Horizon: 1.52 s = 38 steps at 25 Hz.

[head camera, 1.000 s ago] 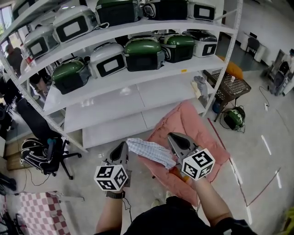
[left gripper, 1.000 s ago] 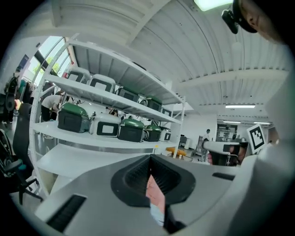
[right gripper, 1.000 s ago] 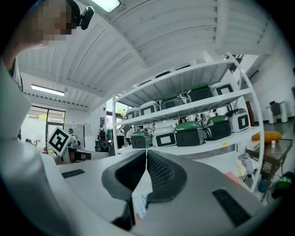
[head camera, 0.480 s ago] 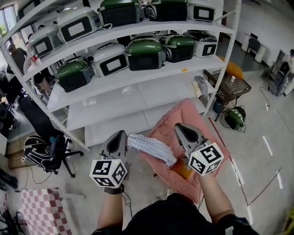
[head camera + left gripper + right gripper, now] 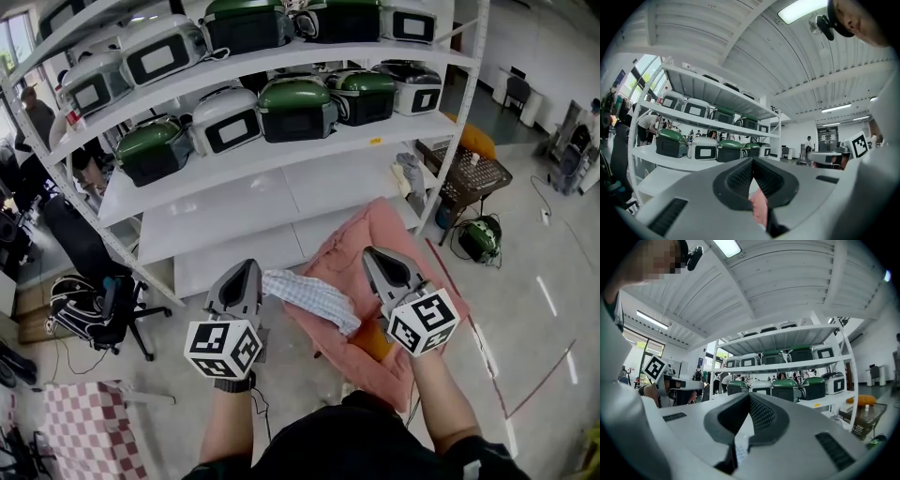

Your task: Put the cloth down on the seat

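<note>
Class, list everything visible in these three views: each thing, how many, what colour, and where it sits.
cloth: one, blue-white checked, held up between both grippers over the seat
seat: one, pink padded, below the cloth
shelving: one, white, ahead
appliances: about ten, green or white, on the upper shelves
floor appliance: one, green, right of the shelving
mesh stand: one, brown, right of the shelving
office chair: one, black, left
second cloth: one, red-white checked, bottom left
left gripper: one, grey, shut on the cloth's left end
right gripper: one, grey, shut on its right end
forearms: two, bare, bottom
</note>
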Each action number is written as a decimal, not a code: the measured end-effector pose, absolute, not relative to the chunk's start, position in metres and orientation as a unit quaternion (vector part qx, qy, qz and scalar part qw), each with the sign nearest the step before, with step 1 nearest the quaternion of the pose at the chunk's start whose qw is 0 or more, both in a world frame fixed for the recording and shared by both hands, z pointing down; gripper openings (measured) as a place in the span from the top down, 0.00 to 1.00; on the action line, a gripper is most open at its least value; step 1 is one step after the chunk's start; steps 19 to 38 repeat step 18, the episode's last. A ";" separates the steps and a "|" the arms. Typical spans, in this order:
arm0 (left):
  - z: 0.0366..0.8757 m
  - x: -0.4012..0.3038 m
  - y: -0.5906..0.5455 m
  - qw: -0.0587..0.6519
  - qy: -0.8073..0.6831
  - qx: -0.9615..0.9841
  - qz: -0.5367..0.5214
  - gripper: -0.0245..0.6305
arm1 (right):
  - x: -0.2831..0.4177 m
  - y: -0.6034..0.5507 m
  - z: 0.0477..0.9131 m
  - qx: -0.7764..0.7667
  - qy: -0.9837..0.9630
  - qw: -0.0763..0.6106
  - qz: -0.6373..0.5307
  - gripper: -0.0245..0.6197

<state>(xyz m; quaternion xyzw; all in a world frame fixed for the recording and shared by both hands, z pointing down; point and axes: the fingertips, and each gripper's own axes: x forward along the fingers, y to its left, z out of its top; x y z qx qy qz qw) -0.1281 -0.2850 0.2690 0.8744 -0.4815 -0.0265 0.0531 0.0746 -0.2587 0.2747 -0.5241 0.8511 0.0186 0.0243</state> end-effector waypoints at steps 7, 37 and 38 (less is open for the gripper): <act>0.273 -0.131 -0.285 0.057 -0.483 0.873 -0.025 0.95 | 0.076 -0.256 0.276 -0.531 0.847 0.022 0.021 0.95; 0.275 -0.137 -0.283 0.060 -0.485 0.872 -0.028 0.95 | 0.068 -0.253 0.278 -0.528 0.848 0.022 0.022 0.95; 0.275 -0.137 -0.283 0.060 -0.485 0.872 -0.028 0.95 | 0.068 -0.253 0.278 -0.528 0.848 0.022 0.022 0.95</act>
